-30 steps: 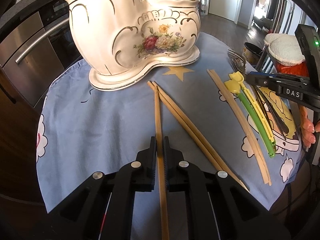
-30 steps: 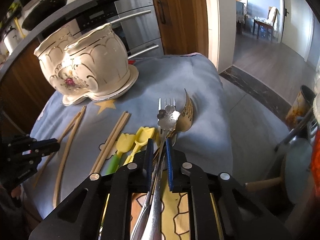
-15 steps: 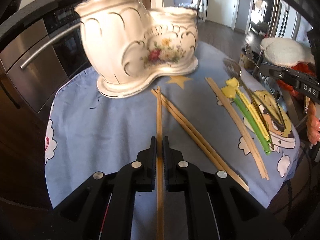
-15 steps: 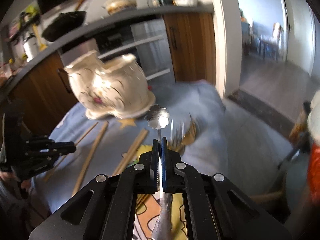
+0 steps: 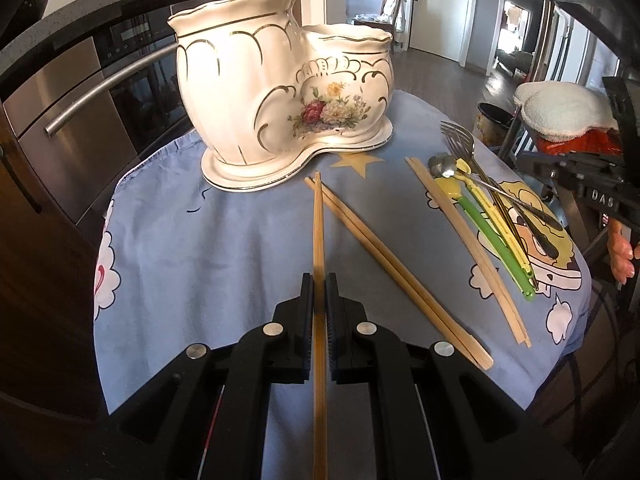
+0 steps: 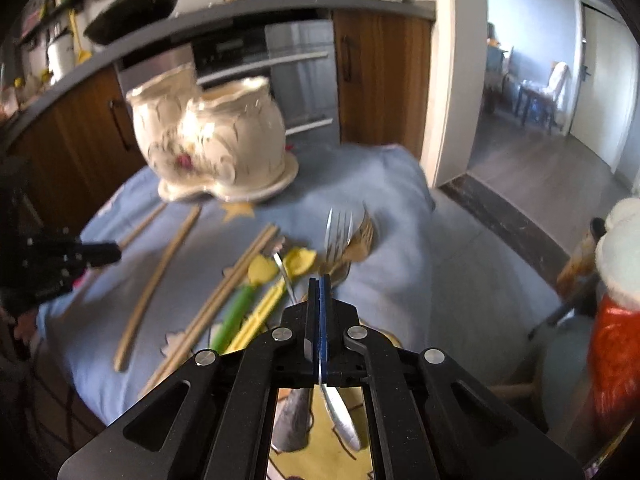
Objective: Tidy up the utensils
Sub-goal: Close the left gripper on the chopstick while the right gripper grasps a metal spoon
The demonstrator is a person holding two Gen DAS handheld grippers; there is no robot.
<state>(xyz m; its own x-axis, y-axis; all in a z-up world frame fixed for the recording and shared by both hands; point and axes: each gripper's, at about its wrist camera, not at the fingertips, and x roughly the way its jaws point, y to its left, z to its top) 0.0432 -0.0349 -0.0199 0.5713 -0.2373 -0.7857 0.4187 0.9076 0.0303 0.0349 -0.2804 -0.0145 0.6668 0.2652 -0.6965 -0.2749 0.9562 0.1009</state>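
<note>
A: What does the left gripper (image 5: 319, 280) have?

B: It is clenched on a single pale wooden chopstick (image 5: 318, 220), which runs straight out between the black fingers; its far tip reaches close to the base of the cream two-compartment ceramic holder with gilt scrolls and a painted flower bouquet (image 5: 280, 92). I cannot tell whether that tip touches the cloth.

A: And the holder?

B: Upright at the far side of the blue cartoon-print tablecloth (image 5: 200, 248), the taller compartment on the left in the left wrist view, the lower one on the right.

A: The right gripper (image 6: 320, 280)?

B: Its jaws are opening, though the gap looks very narrow, and a silver metal fork (image 6: 336, 236) sits between the blue pads, tines pointing away and handle trailing under the gripper. The picture is blurred by motion.

A: What lies loose on the cloth?

B: A pair of wooden chopsticks (image 5: 392, 264) lying diagonally just right of the held one, a second pair (image 5: 472, 252) further right, then a green plastic spoon with a yellow bowl (image 5: 492, 236) and a yellow plastic spoon (image 5: 500, 224) side by side. A small steel spoon with a flower-shaped bowl (image 5: 444, 164) lies across them, with a slotted metal utensil (image 5: 456, 140) beyond.

A: Anyone visible?

B: Fingers of a hand (image 5: 622, 248) at the right edge, behind the right gripper's body.
</note>
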